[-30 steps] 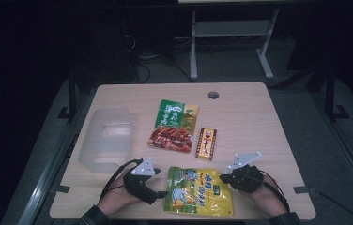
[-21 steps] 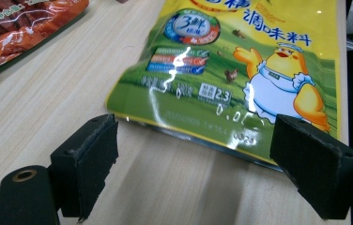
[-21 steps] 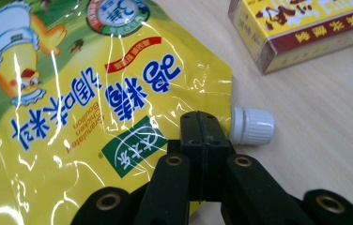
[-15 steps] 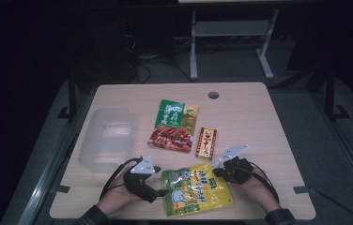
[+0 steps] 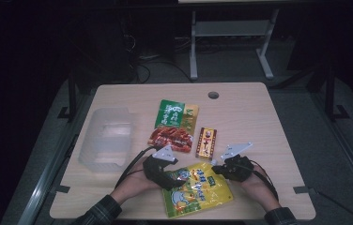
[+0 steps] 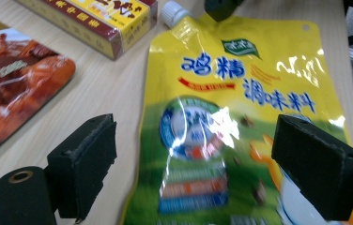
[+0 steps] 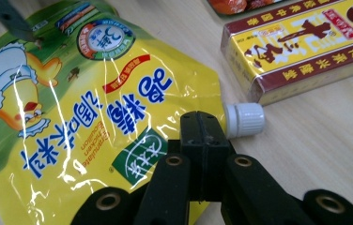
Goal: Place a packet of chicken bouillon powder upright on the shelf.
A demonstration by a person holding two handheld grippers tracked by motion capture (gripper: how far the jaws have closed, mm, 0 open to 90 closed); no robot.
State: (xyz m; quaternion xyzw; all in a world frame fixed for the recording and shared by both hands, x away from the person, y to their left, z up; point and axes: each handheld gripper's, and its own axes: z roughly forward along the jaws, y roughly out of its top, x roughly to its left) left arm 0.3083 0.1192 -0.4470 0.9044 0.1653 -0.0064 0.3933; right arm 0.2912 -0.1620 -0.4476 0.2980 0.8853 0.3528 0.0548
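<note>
A yellow spout pouch (image 5: 200,192) with blue lettering lies flat near the table's front edge. My left gripper (image 5: 172,180) hovers over the pouch's left half, open; in the left gripper view its jaws (image 6: 193,140) stand wide on either side of the pouch (image 6: 240,93). My right gripper (image 5: 217,169) sits at the pouch's upper right corner. In the right gripper view its jaws (image 7: 203,124) are pressed together on the pouch's (image 7: 71,108) top edge, right beside the white cap (image 7: 245,119).
A red and yellow box (image 5: 206,142) lies just beyond the pouch. Left of the box is a green and red food packet (image 5: 174,124). A clear plastic container (image 5: 106,138) stands at the table's left side. The table (image 5: 249,122) has a cable hole (image 5: 213,95) at the back.
My right gripper has moved left to the pouch's cap corner and shut there. The pouch has turned and shifted slightly. My left gripper has slid onto the pouch's left half.
</note>
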